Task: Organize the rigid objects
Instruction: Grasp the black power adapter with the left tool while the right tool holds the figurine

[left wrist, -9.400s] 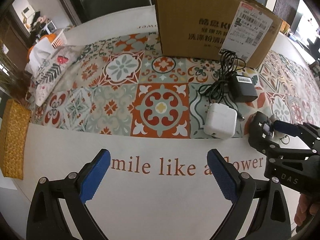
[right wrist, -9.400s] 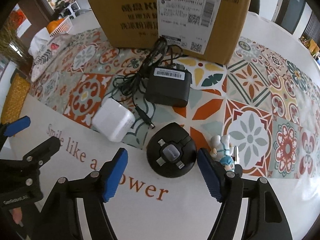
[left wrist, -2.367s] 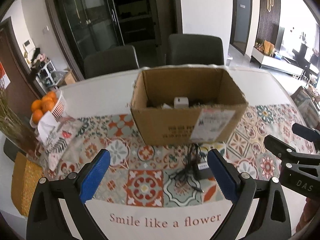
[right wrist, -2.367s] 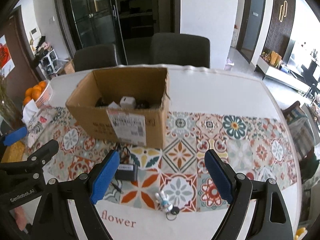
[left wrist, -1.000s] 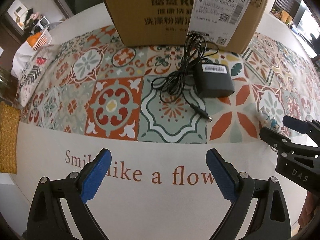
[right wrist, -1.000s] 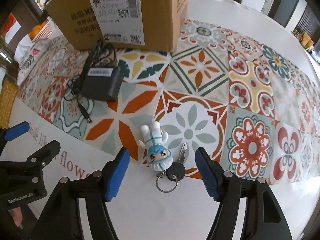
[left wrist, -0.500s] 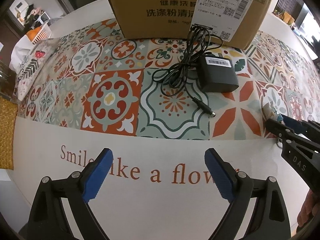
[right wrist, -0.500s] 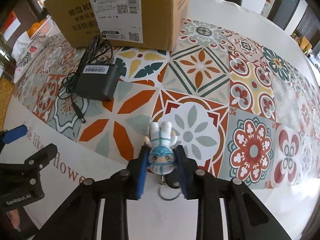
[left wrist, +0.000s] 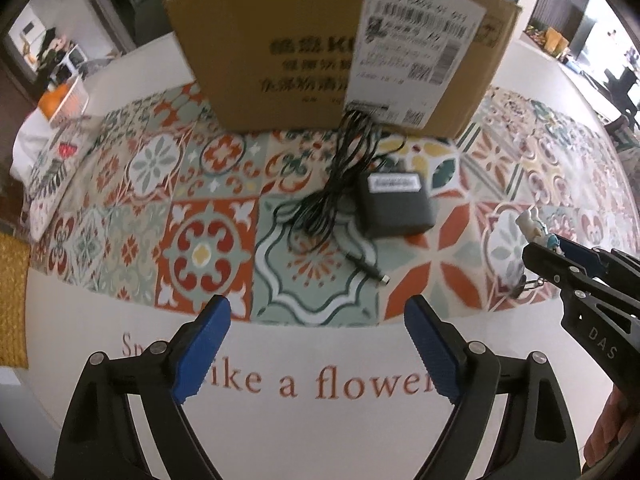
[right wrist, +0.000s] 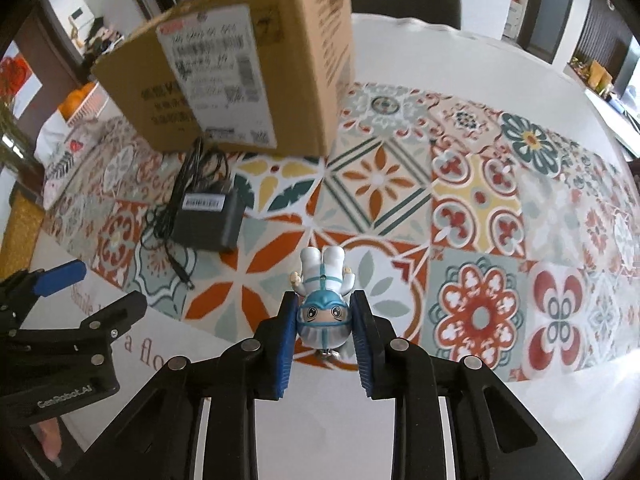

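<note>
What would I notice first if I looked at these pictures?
Probably the little toy figure with the blue helmet, squeezed head-first between the blue pads of the right tool over the colourful patterned mat. Next, the big cardboard box standing at the back of the mat, with a black charger and its tangled cord lying just in front of it. The left tool is open with nothing in it.

right gripper (right wrist: 325,320) clamped on figurine keychain (right wrist: 323,300), head-first | black power adapter (right wrist: 208,220) just in front of cardboard box (right wrist: 240,80) | figurine nearer us than the box
</note>
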{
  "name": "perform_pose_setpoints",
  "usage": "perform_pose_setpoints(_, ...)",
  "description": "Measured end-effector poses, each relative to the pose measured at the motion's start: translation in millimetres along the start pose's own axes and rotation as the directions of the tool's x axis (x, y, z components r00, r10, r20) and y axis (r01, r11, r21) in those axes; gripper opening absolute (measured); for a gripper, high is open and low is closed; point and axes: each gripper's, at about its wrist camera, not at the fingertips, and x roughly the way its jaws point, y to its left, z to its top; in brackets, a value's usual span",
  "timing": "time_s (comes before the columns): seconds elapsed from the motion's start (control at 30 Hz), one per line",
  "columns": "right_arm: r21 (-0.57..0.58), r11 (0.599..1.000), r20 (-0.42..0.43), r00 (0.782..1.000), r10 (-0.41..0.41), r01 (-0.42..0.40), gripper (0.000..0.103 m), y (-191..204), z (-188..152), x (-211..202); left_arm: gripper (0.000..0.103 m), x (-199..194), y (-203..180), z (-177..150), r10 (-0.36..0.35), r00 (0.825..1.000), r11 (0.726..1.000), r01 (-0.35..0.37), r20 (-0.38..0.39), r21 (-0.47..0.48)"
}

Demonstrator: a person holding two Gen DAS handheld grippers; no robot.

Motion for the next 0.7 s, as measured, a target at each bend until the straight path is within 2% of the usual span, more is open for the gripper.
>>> perform_pose_setpoints(0.13,0.027,1.000,0.010,1.000,-0.003,0.002,0.027,-5.0,3.5,2.2,0.088,-2.4,-12.1,12.8,-0.017,0.999,0.999,0.016,0.028,0.034)
perform_pose_setpoints(0.23,0.035,0.999,0.011,1.000,0.000,-0.001,0.027,-8.0,4.5,2.7,0.083,-2.5,-20.3,18.5,-0.027,0.999,0.998,0.025,0.040,0.055)
perform_pose_setpoints(0.4,0.057,0.998,0.011,1.000,-0.004,0.003,0.027,-18.7,7.1,7.0,0.077,8.2,-32.0,28.7,-0.035,0.999,0.996,0.034,0.020,0.077)
perform_pose_setpoints(0.7,0.094,0.995,0.005,1.000,-0.018,0.017,0.027,-38.1,9.4,11.2,0.073,29.0,-60.1,47.2,0.019,1.000,0.992,-0.021,0.022,0.127)
